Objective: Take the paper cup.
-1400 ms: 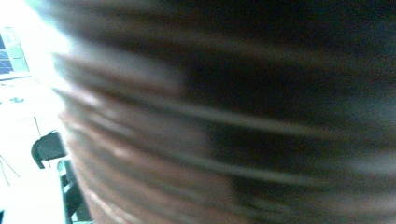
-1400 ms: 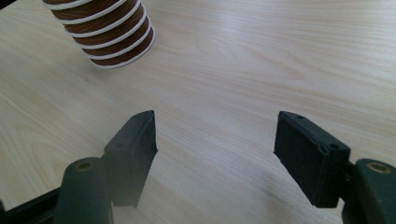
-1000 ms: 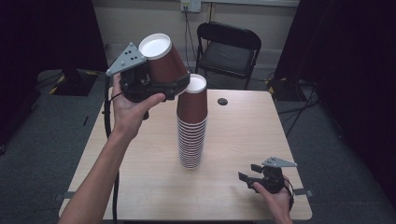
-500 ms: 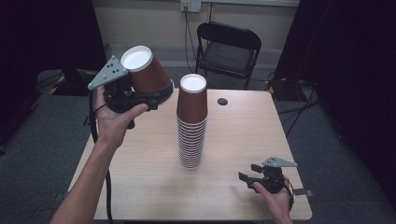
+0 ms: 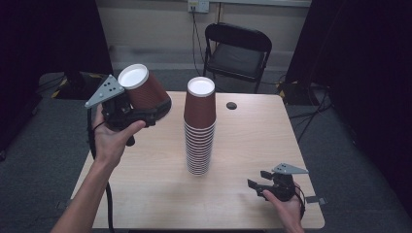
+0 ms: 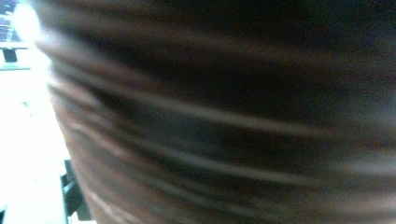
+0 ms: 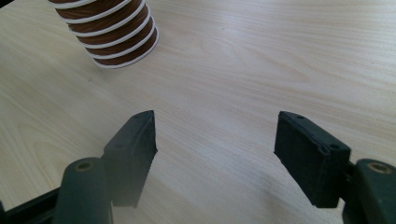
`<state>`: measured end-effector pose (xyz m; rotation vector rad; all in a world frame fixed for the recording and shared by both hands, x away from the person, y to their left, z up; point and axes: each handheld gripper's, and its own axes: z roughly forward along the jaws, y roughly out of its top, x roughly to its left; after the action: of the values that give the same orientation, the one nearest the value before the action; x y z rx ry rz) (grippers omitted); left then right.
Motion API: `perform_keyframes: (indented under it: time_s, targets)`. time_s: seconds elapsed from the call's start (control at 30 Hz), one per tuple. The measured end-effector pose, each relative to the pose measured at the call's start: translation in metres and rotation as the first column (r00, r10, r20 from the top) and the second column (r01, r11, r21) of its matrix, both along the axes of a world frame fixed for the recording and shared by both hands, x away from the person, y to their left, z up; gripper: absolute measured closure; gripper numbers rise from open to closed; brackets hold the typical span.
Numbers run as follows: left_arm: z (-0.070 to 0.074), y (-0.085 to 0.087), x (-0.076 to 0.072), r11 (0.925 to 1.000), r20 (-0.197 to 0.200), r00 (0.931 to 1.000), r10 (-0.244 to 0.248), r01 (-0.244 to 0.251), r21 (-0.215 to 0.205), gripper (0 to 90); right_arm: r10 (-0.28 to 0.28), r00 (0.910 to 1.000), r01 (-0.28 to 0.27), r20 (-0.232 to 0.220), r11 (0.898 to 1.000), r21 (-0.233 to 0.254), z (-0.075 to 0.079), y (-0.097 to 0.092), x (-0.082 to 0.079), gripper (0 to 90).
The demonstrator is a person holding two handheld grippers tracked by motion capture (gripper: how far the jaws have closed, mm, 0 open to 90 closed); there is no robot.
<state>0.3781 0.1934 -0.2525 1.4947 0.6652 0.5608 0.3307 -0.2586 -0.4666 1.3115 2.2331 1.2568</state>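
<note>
Brown paper cup [image 5: 145,92] pinched in left claw [image 5: 145,112], off the stack [image 5: 199,127] mid-bench; unplaced; right claw [image 5: 260,180] spread.

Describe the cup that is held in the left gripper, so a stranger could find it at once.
Start at the wooden table and its tall stack of brown cups. Left of the stack, above the table's left edge, the left gripper holds a single brown cup. Unlike the upright stack, it is tilted, off the table, white base showing.

Lab-like recording room, black curtains [image 5: 48,34], folding chair [image 5: 236,51], bare table [image 5: 145,194]
</note>
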Motion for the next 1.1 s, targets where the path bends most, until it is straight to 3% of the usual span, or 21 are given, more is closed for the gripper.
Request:
perform_keyframes:
  time_s: [0.2, 0.3, 0.6, 0.87, 1.0, 1.1]
  targets:
    - [-0.013, 0.004, -0.003, 0.9997, -0.038, 0.9991, 0.021, -0.021, 0.009, 12.0, 0.002, 1.0, -0.002, -0.004, 1.0, -0.001, 0.0, 0.001, 0.0, 29.2]
    - [-0.019, 0.006, -0.004, 0.9999, -0.082, 0.9967, 0.0, 0.001, 0.014, 12.1, 0.002, 1.0, -0.002, -0.002, 1.0, 0.002, 0.0, 0.001, 0.0, 29.2]
    - [-0.043, 0.009, -0.021, 0.9998, -0.161, 0.9867, -0.017, 0.019, 0.01, 11.9, 0.002, 1.0, -0.002, 0.002, 1.0, -0.001, 0.002, 0.003, -0.001, 28.9]
    - [-0.07, 0.009, -0.026, 0.9999, -0.201, 0.9794, -0.015, 0.014, -0.009, 11.9, 0.0, 0.9995, 0.0, 0.03, 1.0, 0.009, 0.006, 0.011, -0.003, 29.3]
    - [-0.086, 0.006, -0.029, 0.9995, -0.21, 0.9777, 0.0, 0.007, 0.032, 11.9, 0.004, 0.9983, -0.004, 0.058, 1.0, 0.004, 0.01, 0.016, -0.006, 29.2]
    - [-0.096, 0.001, -0.031, 0.9986, -0.221, 0.9748, -0.026, 0.036, 0.038, 11.9, 0.019, 0.998, -0.02, 0.061, 1.0, 0.014, 0.012, 0.019, -0.008, 29.2]
